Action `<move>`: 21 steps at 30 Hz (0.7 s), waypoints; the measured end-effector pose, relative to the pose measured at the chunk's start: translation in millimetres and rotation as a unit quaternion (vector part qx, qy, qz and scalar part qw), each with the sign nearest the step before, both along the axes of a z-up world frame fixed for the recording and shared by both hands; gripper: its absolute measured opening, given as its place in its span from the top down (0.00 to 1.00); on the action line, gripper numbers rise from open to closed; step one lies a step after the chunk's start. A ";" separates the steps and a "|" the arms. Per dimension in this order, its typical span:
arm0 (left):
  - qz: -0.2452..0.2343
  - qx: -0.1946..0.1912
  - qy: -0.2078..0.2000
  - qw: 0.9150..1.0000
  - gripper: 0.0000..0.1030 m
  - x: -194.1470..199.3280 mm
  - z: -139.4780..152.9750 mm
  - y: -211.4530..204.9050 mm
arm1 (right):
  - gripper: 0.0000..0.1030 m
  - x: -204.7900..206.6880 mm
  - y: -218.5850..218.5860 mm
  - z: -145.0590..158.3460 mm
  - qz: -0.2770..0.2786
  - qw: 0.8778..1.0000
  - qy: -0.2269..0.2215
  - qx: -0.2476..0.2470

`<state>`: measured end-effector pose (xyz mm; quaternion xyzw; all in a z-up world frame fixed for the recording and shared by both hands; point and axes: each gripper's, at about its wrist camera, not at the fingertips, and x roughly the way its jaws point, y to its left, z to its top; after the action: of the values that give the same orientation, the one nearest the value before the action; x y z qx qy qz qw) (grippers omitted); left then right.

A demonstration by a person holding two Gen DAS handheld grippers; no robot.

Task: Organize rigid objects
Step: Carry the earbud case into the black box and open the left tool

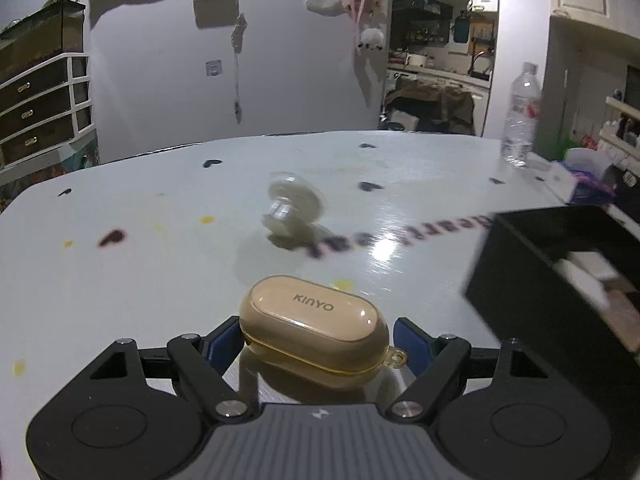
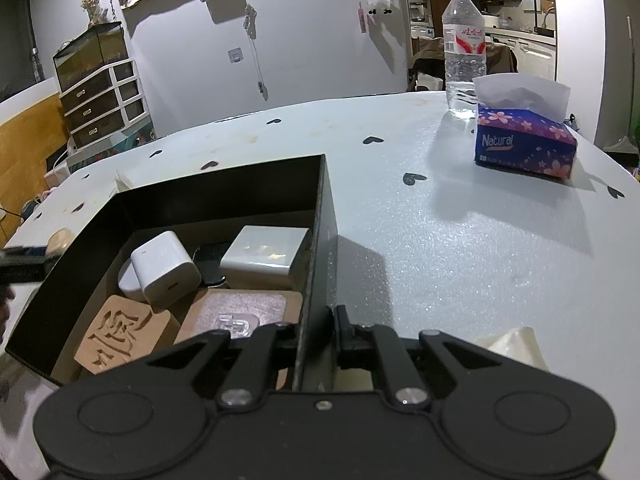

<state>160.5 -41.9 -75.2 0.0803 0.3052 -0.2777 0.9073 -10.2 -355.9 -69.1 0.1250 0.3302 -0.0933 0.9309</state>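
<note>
A beige KINYO earbud case in a clear cover lies on the white table between the open fingers of my left gripper; the blue pads stand apart on either side of it, the left pad close, the right with a gap. A small translucent round piece lies farther back. A black box stands at the right. My right gripper is shut on the right wall of the black box. The box holds two white chargers, a carved wooden coaster and a brown pad.
A water bottle and a purple tissue box stand at the table's far right. A crumpled white tissue lies near my right gripper. The table has black heart marks. Drawers stand beyond the left edge.
</note>
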 end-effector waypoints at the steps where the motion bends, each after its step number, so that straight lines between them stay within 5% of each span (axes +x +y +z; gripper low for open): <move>1: -0.001 -0.006 -0.001 1.000 0.21 -9.7 1.9 -0.7 | 0.90 0.0 0.0 0.0 0.000 1.000 0.000 0.000; 10: -0.028 -0.080 -0.024 0.996 0.21 -77.0 40.8 -12.6 | 0.90 0.2 -0.5 0.1 -0.001 1.000 0.000 0.001; 21: -0.182 -0.074 -0.026 0.980 0.21 -131.7 67.6 -90.7 | 0.90 0.6 -0.6 -0.6 0.001 1.000 0.001 -0.001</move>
<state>28.8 -132.6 -7.6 0.0745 0.2403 -0.4579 0.8527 -9.6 -356.5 -69.7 0.1236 0.3314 -0.0931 0.9307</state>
